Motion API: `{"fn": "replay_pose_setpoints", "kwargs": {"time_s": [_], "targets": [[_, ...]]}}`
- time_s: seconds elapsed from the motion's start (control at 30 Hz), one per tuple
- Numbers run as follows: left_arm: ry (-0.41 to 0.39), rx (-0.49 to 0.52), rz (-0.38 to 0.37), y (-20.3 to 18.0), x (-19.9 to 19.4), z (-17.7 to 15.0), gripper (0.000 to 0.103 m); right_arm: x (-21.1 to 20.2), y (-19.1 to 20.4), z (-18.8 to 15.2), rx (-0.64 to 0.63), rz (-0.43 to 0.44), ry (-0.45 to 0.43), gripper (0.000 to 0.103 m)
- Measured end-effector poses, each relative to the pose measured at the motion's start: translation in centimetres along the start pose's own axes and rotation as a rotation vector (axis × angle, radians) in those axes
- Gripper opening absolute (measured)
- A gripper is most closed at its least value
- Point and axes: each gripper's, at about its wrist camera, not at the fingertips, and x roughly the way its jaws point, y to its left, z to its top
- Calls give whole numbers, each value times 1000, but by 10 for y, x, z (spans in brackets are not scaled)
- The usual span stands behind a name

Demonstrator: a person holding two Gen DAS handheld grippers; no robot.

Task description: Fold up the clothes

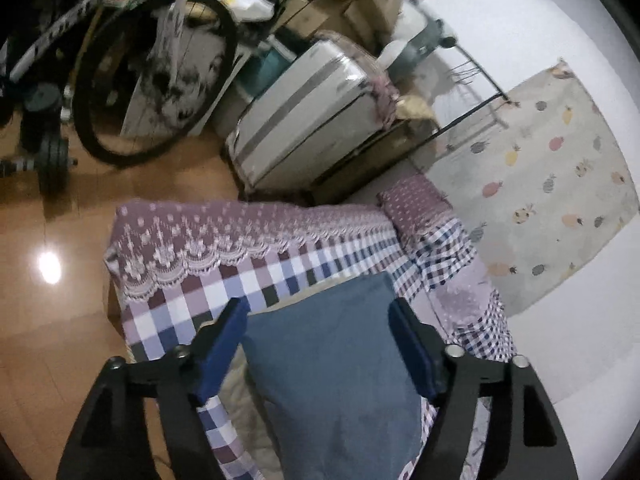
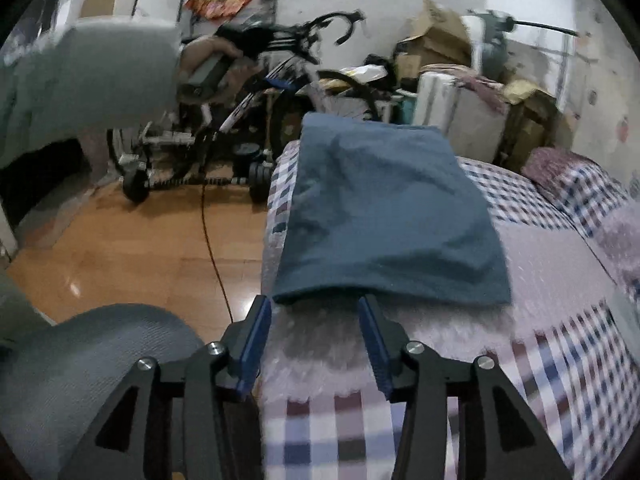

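A folded blue garment (image 1: 332,368) lies flat on the checked bedspread (image 1: 256,276). My left gripper (image 1: 318,306) hovers over it, open, its blue pads wide apart with nothing between them. In the right wrist view the same blue garment (image 2: 384,208) forms a neat rectangle near the bed's left edge. My right gripper (image 2: 314,304) is open just short of the garment's near hem, above the bedspread (image 2: 540,264). The other hand and its grey sleeve (image 2: 116,76) hold the left gripper up at the upper left.
A bicycle (image 2: 256,120) and dumbbells (image 1: 52,160) stand on the wooden floor (image 2: 132,256) left of the bed. Cardboard boxes (image 2: 436,36) and a white case (image 1: 304,120) are piled by the wall. A fruit-print cloth (image 1: 548,184) lies to the right. My knee in grey (image 2: 80,368) is at lower left.
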Motion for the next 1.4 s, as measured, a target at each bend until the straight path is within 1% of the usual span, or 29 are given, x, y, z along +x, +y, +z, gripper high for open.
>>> {"fn": "replay_pose_setpoints", "kwargs": {"time_s": [0.03, 0.17, 0.27, 0.3, 0.33, 0.4, 0.47, 0.5, 0.53, 0.6, 0.63, 0.73, 0.83, 1.0, 1.1, 1.17, 1.23, 1.3, 1.4], "targets": [[-11, 28, -8, -9, -8, -2, 85, -17, -1, -4, 22, -24, -24, 50], [-33, 165, -50, -52, -36, -17, 86, -85, -6, -13, 116, -117, -140, 51], [-45, 259, -102, -91, -56, -37, 86, -141, -11, -23, 208, -183, -235, 54], [-56, 286, -129, -106, -63, -45, 86, -161, -13, -27, 239, -206, -267, 58], [-68, 312, -158, -121, -69, -53, 87, -181, -16, -32, 271, -231, -300, 63], [-87, 361, -217, -153, -80, -70, 88, -219, -19, -43, 324, -279, -356, 66], [-89, 397, -277, -185, -88, -88, 89, -252, -20, -54, 366, -320, -402, 71], [-90, 415, -307, -201, -92, -97, 90, -267, -21, -59, 381, -343, -421, 79], [-90, 432, -336, -217, -96, -108, 92, -281, -21, -65, 396, -366, -440, 84], [-85, 463, -394, -251, -103, -133, 99, -308, -22, -76, 427, -411, -476, 87], [-76, 478, -423, -266, -105, -146, 102, -321, -23, -82, 444, -435, -493, 90], [-36, 529, -508, -311, -111, -188, 102, -359, -27, -103, 500, -494, -542, 97], [26, 585, -575, -353, -114, -235, 102, -390, -31, -123, 549, -546, -584, 102], [145, 635, -680, -412, -111, -318, 102, -437, -44, -153, 653, -618, -670, 103], [188, 692, -699, -442, -102, -360, 102, -465, -56, -173, 735, -687, -713, 103], [209, 742, -689, -460, -92, -390, 102, -474, -70, -185, 793, -753, -690, 103], [221, 794, -661, -474, -78, -417, 102, -482, -84, -197, 851, -815, -663, 103], [229, 843, -615, -484, -60, -443, 102, -485, -101, -209, 915, -854, -623, 103], [238, 891, -550, -495, -32, -479, 102, -482, -130, -230, 993, -883, -569, 103]]}}
